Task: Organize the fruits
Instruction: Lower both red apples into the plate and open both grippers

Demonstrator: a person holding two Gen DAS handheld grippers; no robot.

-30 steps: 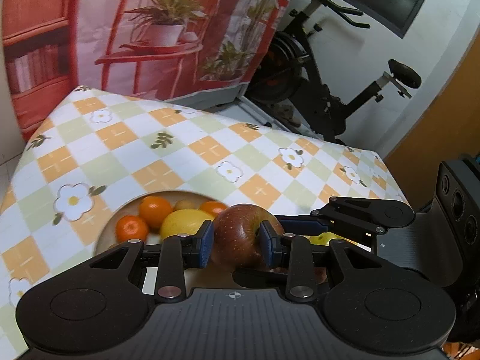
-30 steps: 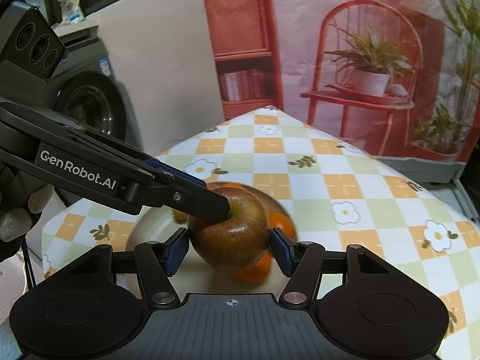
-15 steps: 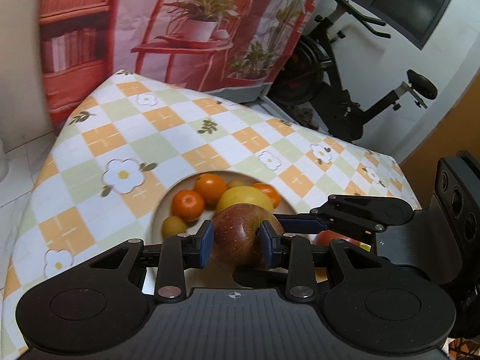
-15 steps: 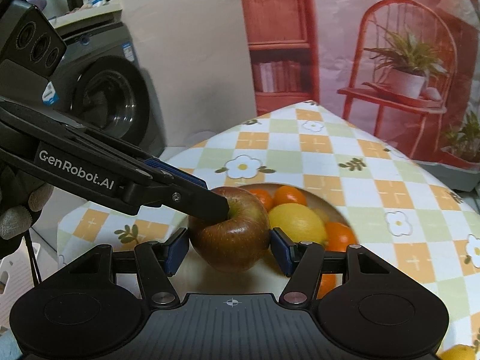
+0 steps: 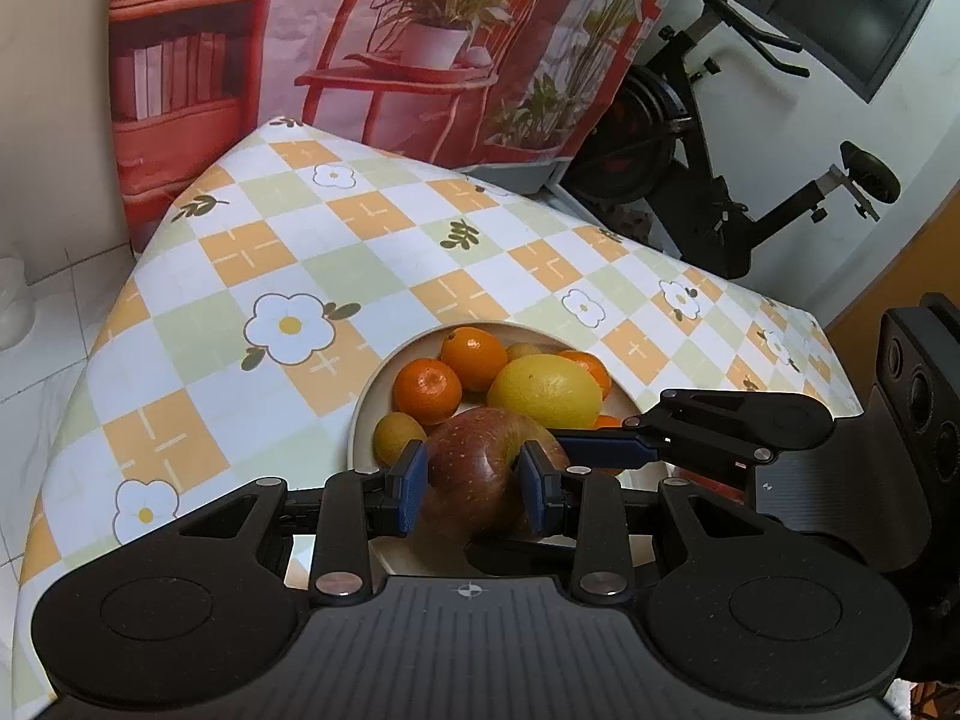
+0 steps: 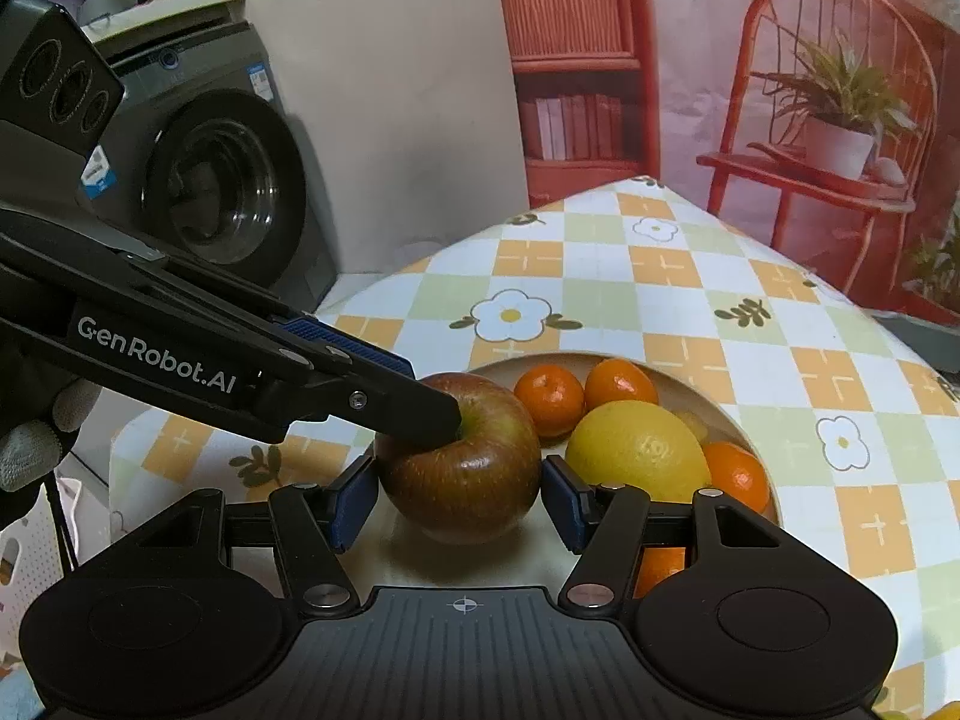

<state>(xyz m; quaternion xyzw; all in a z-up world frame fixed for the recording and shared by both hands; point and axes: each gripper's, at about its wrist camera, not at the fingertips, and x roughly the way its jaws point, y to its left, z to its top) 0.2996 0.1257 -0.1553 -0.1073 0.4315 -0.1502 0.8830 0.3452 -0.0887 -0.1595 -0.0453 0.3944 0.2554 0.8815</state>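
Note:
A red apple (image 5: pixel 480 474) sits between the blue pads of my left gripper (image 5: pixel 474 483), which is shut on it, over the near edge of a cream plate (image 5: pixel 384 378). My right gripper (image 6: pixel 459 495) brackets the same apple (image 6: pixel 462 468) with its pads at the apple's sides; the left pad touches, the right shows a small gap. The left gripper's finger (image 6: pixel 360 384) presses the apple's top in the right wrist view. The plate (image 6: pixel 744 426) holds a lemon (image 5: pixel 543 390), several oranges (image 5: pixel 427 390) and a small yellow-green fruit (image 5: pixel 397 435).
The table carries a checked flower-print cloth (image 5: pixel 300 276). A washing machine (image 6: pixel 222 180) stands left of the table, an exercise bike (image 5: pixel 720 180) beyond its far right corner, and a printed red-chair backdrop (image 5: pixel 420 30) behind. Another orange (image 6: pixel 660 567) lies under my right finger.
Both grippers have carried the apple left and down towards the plate's near side; the plate's fruits now show larger and to the right of the apple. The grip looks unchanged.

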